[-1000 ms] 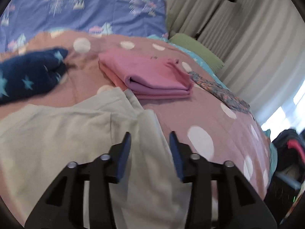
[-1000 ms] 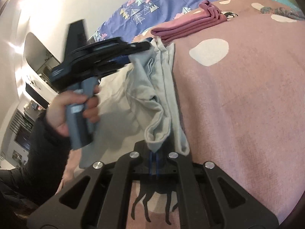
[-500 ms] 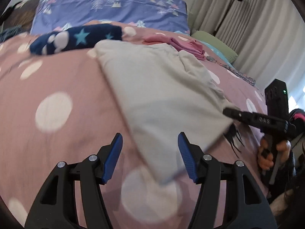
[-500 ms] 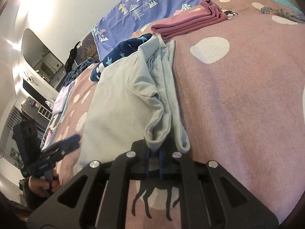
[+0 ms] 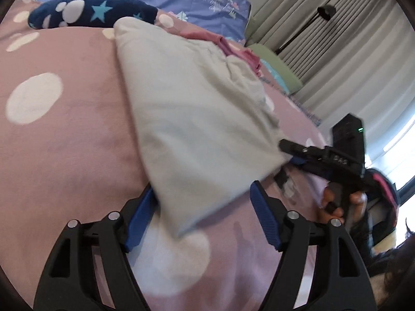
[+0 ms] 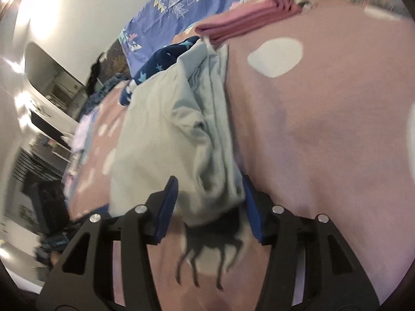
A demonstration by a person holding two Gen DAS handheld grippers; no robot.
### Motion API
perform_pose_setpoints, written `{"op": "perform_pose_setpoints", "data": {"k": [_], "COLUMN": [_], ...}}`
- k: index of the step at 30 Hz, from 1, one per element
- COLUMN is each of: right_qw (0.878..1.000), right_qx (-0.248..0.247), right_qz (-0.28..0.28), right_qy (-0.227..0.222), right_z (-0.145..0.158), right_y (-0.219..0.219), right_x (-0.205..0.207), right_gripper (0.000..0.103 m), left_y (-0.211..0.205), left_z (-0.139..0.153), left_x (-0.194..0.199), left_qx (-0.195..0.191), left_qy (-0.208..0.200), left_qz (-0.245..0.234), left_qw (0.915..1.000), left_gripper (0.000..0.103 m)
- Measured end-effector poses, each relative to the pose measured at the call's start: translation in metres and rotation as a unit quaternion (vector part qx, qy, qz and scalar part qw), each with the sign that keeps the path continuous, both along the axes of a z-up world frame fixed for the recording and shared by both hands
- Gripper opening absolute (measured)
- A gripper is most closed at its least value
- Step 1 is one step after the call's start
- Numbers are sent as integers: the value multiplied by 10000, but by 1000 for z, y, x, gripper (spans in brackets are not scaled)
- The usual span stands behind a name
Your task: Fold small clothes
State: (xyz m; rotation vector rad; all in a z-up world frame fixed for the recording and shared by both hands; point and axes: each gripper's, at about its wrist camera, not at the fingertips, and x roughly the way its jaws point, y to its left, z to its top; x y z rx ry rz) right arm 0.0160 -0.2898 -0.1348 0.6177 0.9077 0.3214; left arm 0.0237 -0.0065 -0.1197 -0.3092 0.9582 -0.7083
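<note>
The grey garment lies folded on the pink bedcover, a long flat shape that runs from the far end of the bed toward both tongs. Its near corner reaches into the left tongs: the cloth lies between the two blue pads, close against the left one and apart from the right one. The jaws of these tongs are opening and they stand wide, so the pads do not press on the cloth.

The other near corner of the garment, with thick bunched layers, is at the right tongs. In the right wrist view the bundle sits between the blue pads (the right pad seems to touch the edge of the cloth, but the picture is blurred and I cannot tell it surely). These jaws are opening too, with a clear gap on the left side of the bundle, so the cloth is no longer pinched. In the left wrist view the same tongs appear at the right edge of the garment, held by a hand.

Beyond the garment lie a folded pink pile and a dark blue cloth with stars, both near its far end. Under the right tongs the bedcover shows a dark animal print.
</note>
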Motion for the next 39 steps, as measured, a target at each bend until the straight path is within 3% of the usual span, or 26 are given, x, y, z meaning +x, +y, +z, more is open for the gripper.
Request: {"op": "perform_pose_setpoints", "data": {"k": [1,2,3,5,10,13,16,18,20,23,26,29,33,34,39], "right_qw": [9999,9992,9982,9979,9976,9991,9991,9963,9941,9957,9948,9907,9902,9909,9876], "right_qx": [120,289,475,535,685,391,-78,-446,-511,-543,-1001,-1267,-1192,-1134,-1325], "right_qz": [-54,-142,-143,-203,-59,169,268,304,260,37,-48,242,483,516,650], "right_qy": [58,215,329,289,-22,-31,310,675,920,750,169,-433,-545,-518,-526], "right_z": [-2,-5,-7,2,42,57,45,26,14,28,57,74,73,72,66], "right_y": [-3,-7,-10,-11,-7,-8,0,7,5,-5,-7,4,12,13,22], "right_x": [4,11,15,12,-18,-52,-79,-93,-99,-99,-86,-50,9,22,91], "right_gripper": [28,13,11,10,9,9,10,15,19,24,25,28,30,30,30], "left_y": [-1,-1,0,5,14,11,5,8,23,40,38,21,-8,-12,-8], "left_z": [-1,-2,-4,1,44,59,47,27,21,38,57,59,46,43,33], "left_x": [7,12,15,15,-16,-52,-85,-97,-94,-92,-86,-73,-56,-55,-56], "left_qx": [-65,-77,-98,-297,-373,-94,332,667,476,639,968,1050,1233,1241,1439], "left_qy": [63,125,198,219,-227,-302,-134,34,184,-206,-699,-860,-801,-775,-801], "left_qz": [38,114,213,305,97,-370,-669,-555,-255,285,345,269,159,137,103], "left_qw": [10000,9998,9995,9989,9990,9988,9971,9962,9984,9973,9922,9904,9890,9891,9863], "left_gripper": [48,17,10,8,7,7,8,9,16,27,41,43,44,48,53]}}
